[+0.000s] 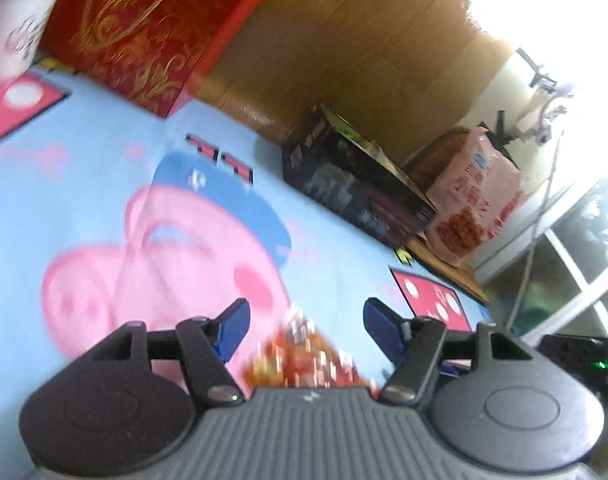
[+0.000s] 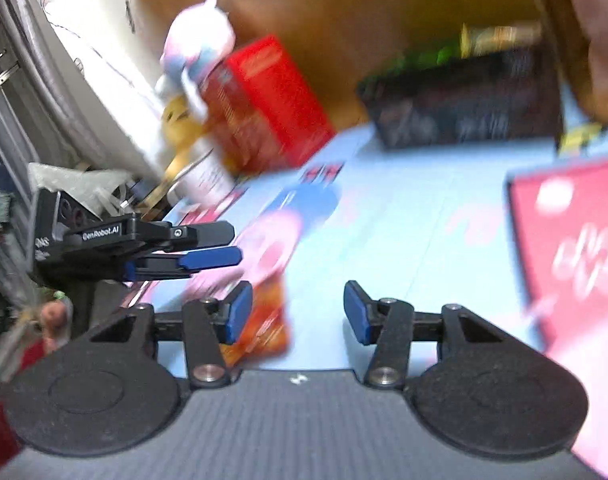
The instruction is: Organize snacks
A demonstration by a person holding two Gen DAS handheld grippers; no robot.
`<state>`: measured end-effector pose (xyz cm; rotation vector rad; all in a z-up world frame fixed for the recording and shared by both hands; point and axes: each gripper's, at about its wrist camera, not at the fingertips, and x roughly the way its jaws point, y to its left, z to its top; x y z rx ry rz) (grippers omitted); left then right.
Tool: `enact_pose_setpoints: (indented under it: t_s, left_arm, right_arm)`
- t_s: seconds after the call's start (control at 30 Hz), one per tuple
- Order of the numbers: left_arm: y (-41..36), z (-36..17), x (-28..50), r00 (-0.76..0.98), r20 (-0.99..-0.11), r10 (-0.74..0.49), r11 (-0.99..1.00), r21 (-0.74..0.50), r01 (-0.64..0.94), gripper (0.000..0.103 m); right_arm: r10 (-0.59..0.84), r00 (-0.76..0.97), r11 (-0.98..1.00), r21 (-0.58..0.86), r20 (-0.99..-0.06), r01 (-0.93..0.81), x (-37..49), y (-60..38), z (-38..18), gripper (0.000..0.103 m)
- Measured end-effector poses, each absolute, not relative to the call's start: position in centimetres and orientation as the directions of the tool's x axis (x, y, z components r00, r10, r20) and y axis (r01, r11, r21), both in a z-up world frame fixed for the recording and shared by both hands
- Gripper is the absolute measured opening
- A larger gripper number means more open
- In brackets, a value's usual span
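Note:
An orange-red snack packet (image 1: pixel 304 364) lies blurred on the light-blue cartoon mat (image 1: pixel 84 152), low between the fingers of my left gripper (image 1: pixel 305 320). Its blue pads stand apart and do not touch the packet. In the right wrist view the same packet (image 2: pixel 264 328) lies beside the left pad of my right gripper (image 2: pixel 298 312), which is open with only mat between its pads. My left gripper (image 2: pixel 230 244) shows there side-on at the left, just above and behind the packet.
A red gift box (image 1: pixel 156 28) and a white cup (image 1: pixel 12 32) stand at the mat's far left. A black box (image 1: pixel 355 184) and a pink snack bag (image 1: pixel 475 208) sit at the far right. A plush toy (image 2: pixel 200 40) leans on the red box (image 2: pixel 264 108).

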<state>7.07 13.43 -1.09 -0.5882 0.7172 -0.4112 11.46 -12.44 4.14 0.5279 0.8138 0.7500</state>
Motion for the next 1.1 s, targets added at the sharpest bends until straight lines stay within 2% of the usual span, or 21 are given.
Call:
enact_pose_setpoints:
  t_s: [0.17,0.27,0.4,0.5,0.53,0.67,0.73,0.9,0.97,1.1]
  left_arm:
    - [11.9,-2.1,4.9,0.708,-0.492,-0.507,0.802,-0.571,0.178,0.062]
    - [11.2,-2.2,4.8,0.721,-0.476,-0.503,0.802,-0.568,0.184,0.063]
    - [10.2,-2.1,4.4,0.748,-0.483,-0.455,0.844,-0.501,0.19,0.063]
    - [9.8,-1.9,4.0,0.773,-0.497,-0.395,0.877,-0.455,0.156,0.062]
    - [9.8,-1.9,4.0,0.777,-0.498,-0.384,0.881,-0.451,0.147,0.062]
    - [9.1,-1.7,4.0,0.797,-0.522,-0.303,0.913,-0.398,0.087,0.063]
    - [8.0,-1.5,4.1,0.805,-0.543,-0.237,0.941,-0.334,0.052,0.063]
    - [5.3,-1.4,5.6,0.8,-0.592,-0.098,0.981,-0.194,-0.023,0.074]
    - [4.6,-1.4,6.4,0.795,-0.602,-0.076,0.983,-0.177,-0.041,0.077]
    - [3.6,-1.4,7.7,0.789,-0.613,-0.046,0.983,-0.167,-0.072,0.079]
  right_arm:
    - [0.801,0.401,0.573,0.763,-0.444,-0.299,9.5,-12.3,3.6,0.047]
    - [0.805,0.382,0.569,0.772,-0.454,-0.282,9.6,-11.5,4.2,0.044]
    - [0.791,0.407,0.584,0.764,-0.457,-0.275,10.4,-10.2,3.9,0.043]
    - [0.766,0.46,0.602,0.752,-0.449,-0.269,11.1,-9.3,3.3,0.033]
    - [0.76,0.469,0.606,0.751,-0.449,-0.262,11.0,-9.5,2.9,0.022]
    - [0.749,0.484,0.605,0.766,-0.453,-0.219,11.4,-10.0,2.5,0.016]
    - [0.73,0.508,0.619,0.758,-0.457,-0.207,11.1,-10.7,2.6,0.015]
    - [0.644,0.602,0.688,0.701,-0.472,-0.186,9.6,-13.4,3.1,0.013]
    - [0.602,0.638,0.72,0.671,-0.48,-0.175,9.1,-14.7,3.3,0.009]
    - [0.518,0.701,0.772,0.62,-0.49,-0.137,8.4,-17.1,3.3,0.009]
